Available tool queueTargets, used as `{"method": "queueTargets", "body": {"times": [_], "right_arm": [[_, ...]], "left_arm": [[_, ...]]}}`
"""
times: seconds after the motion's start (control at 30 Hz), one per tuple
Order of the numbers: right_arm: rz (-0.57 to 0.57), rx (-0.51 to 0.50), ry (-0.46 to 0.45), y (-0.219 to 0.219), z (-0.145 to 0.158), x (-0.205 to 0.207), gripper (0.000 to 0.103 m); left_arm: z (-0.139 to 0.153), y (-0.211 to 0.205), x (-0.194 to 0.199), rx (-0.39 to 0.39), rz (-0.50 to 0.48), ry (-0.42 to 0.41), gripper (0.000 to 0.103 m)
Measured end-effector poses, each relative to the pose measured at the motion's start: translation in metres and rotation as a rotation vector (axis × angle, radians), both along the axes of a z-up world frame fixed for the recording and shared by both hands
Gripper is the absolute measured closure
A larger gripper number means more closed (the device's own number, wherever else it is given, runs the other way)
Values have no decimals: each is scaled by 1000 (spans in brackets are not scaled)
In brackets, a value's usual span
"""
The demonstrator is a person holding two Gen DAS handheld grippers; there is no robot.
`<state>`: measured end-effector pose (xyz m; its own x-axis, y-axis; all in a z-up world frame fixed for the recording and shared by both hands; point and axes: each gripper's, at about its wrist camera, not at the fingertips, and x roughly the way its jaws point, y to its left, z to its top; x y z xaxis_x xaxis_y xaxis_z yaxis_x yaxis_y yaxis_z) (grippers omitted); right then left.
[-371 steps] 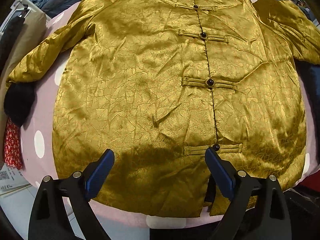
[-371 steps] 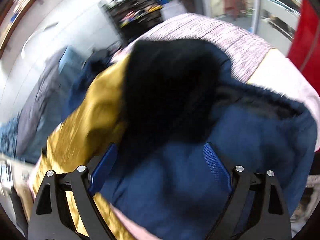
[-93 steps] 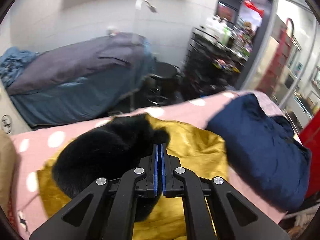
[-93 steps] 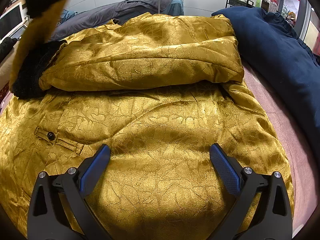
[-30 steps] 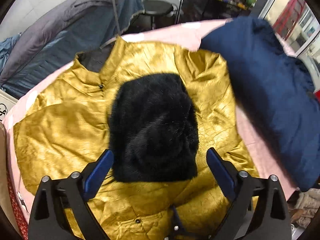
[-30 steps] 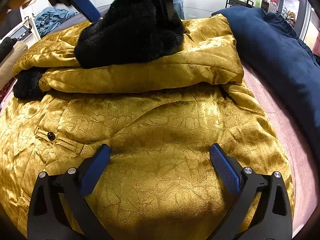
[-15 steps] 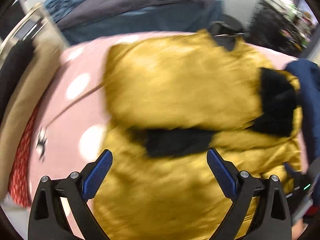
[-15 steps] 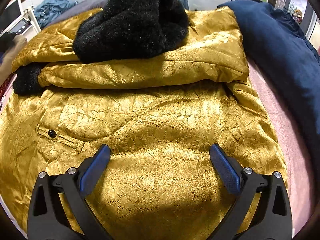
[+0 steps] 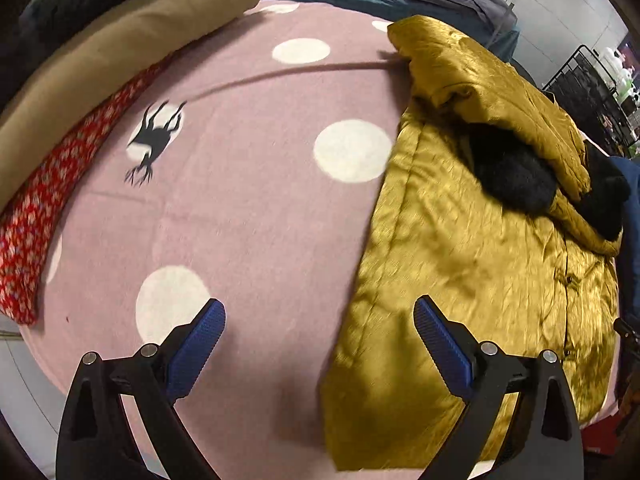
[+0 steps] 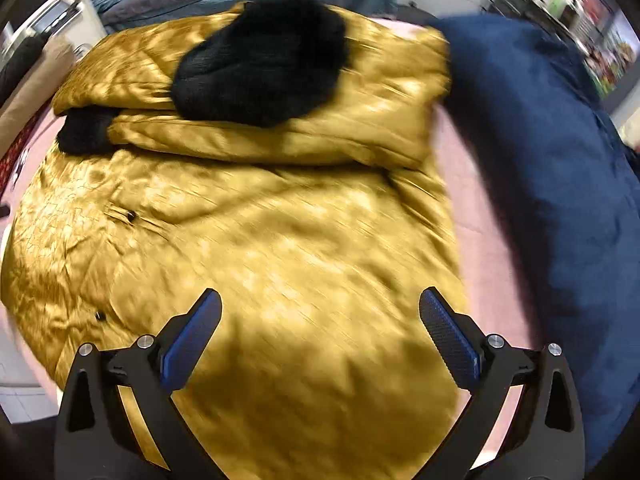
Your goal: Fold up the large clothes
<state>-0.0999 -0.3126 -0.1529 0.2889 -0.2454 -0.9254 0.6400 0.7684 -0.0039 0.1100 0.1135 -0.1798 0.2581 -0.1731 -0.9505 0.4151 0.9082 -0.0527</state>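
The gold jacket (image 10: 280, 220) lies spread on the pink polka-dot blanket (image 9: 240, 208), front side up, its row of small dark buttons showing. Both sleeves are already folded in across the chest — they lie stacked one over the other, and the black fur cuff (image 10: 264, 60) of the upper one rests on top, near the collar end. A second fur cuff (image 10: 82, 132) pokes out at the side from under the upper sleeve. So the sleeve stage looks done; the body is not yet folded, and the lower half stretches out flat towards the hem.

The left gripper (image 9: 320, 348) hovers with its blue pads wide apart, one over bare blanket and the other over the jacket's side edge near the bottom corner, holding nothing. The right gripper (image 10: 320, 336) is likewise spread wide and empty, hanging above the lower body of the jacket; that view is smeared with motion, so finer creases are hard to read.

What remains, as I judge it, is to bring the hem up over the sleeves — or the sides in first — and then tidy the bundle. The fur cuffs are bulky, so the fold may sit lumpy.

A navy garment (image 10: 552, 168) lies beside the jacket on its far side, and a tan cushion (image 9: 120, 44) with a red patterned cloth (image 9: 36, 216) sits at the blanket's other edge.
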Motion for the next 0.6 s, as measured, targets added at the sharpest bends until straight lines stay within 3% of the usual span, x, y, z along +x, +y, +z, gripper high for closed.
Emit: {"method": "queueTargets", "body": {"times": [0.13,0.3,0.5,0.6], "right_arm": [[-130,92,-13,-30,1,-47,6],[-209,220,-30,-48,-16,-88,6],[-252,264,-28,-39,-41,-126,6],[-253,301,-30,-32,-51,-140,12]], "left_arm": [[-10,8,-9,-18,-46,51,10],[-23,0,-14,-51,-68,116,10],[-48,-19,-17,-28,-113,180,11],[-53,-24,-20,-35,-107,196,12]]}}
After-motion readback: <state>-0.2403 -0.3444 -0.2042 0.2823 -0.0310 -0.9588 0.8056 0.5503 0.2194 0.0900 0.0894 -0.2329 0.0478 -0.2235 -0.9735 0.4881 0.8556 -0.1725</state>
